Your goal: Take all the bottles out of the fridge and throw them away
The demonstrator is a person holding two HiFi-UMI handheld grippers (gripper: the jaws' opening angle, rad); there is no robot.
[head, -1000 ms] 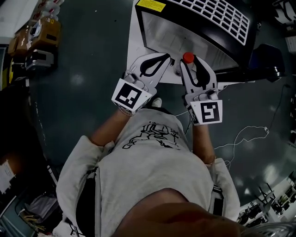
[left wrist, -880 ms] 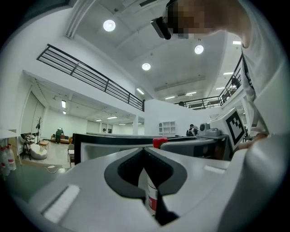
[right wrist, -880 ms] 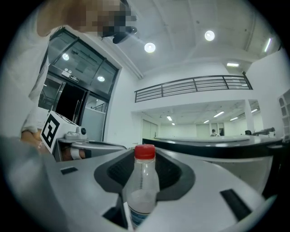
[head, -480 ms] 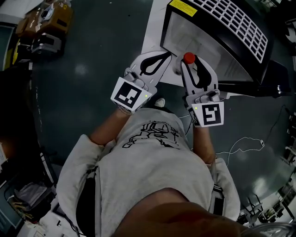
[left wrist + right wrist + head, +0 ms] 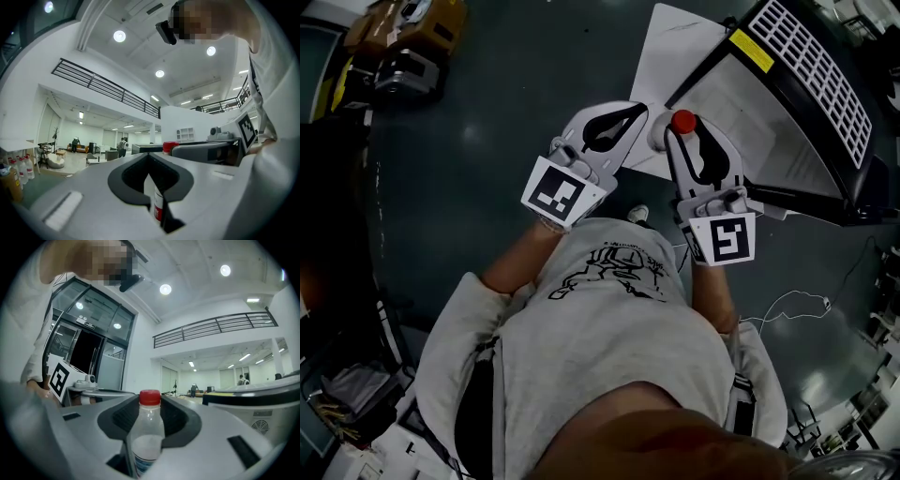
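A clear bottle (image 5: 148, 430) with a red cap (image 5: 682, 121) stands upright between the fingers of my right gripper (image 5: 686, 131), which is shut on it. My left gripper (image 5: 630, 111) is beside it on the left, with its fingertips meeting. Low in the slot between the left fingers (image 5: 197, 187) sits a sliver of a white bottle with a red label (image 5: 158, 206), pinched there with most of it hidden. Both grippers point level, away from the person's chest. The black fridge (image 5: 811, 89), with a white grille on top, stands at the upper right beyond the right gripper.
A white sheet (image 5: 670, 52) lies on the dark floor under the fridge. Yellow-brown equipment (image 5: 408, 42) sits at the upper left. A thin cable (image 5: 787, 302) trails on the floor at the right. Several bottles (image 5: 21, 169) stand far off in the hall at the left.
Both grippers have swung together away from the fridge, each keeping its bottle. The fridge has slid to the upper right of the head view, and more open floor shows ahead.
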